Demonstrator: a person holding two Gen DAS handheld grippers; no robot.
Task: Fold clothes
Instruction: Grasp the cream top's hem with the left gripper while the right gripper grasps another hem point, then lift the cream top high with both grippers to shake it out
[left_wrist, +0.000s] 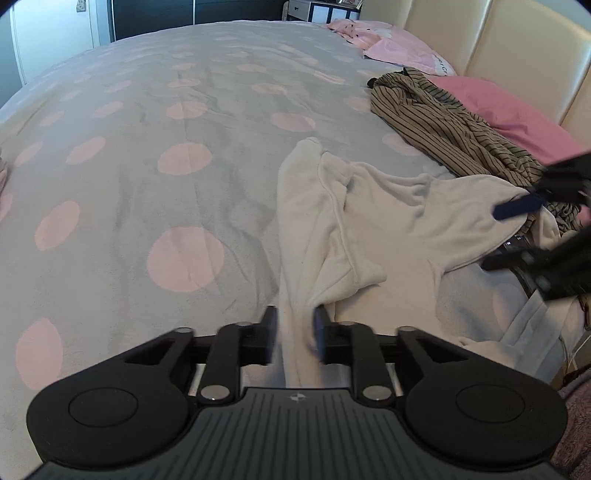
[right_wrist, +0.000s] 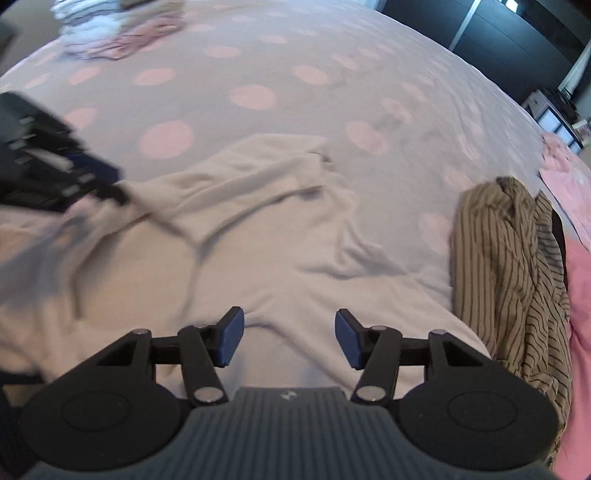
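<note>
Left gripper (left_wrist: 294, 338): black jaws partly apart, a sleeve-like strip of the cream fleece garment (left_wrist: 369, 229) running between them; blurred, can't tell if the pads press it. Right gripper (right_wrist: 289, 338): blue-padded jaws wide apart, hovering over the garment's flat body, nothing between them. Garment lies rumpled and spread on the grey bedspread with pink polka dots (left_wrist: 147, 147), near the bed's edge. Just beside it, toward the headboard, a crumpled olive shirt with dark stripes (left_wrist: 443, 122), partly on a pink pillow (left_wrist: 517, 110). Small pile of pale clothes (right_wrist: 114, 33) at the far side of the bed, well apart.
</note>
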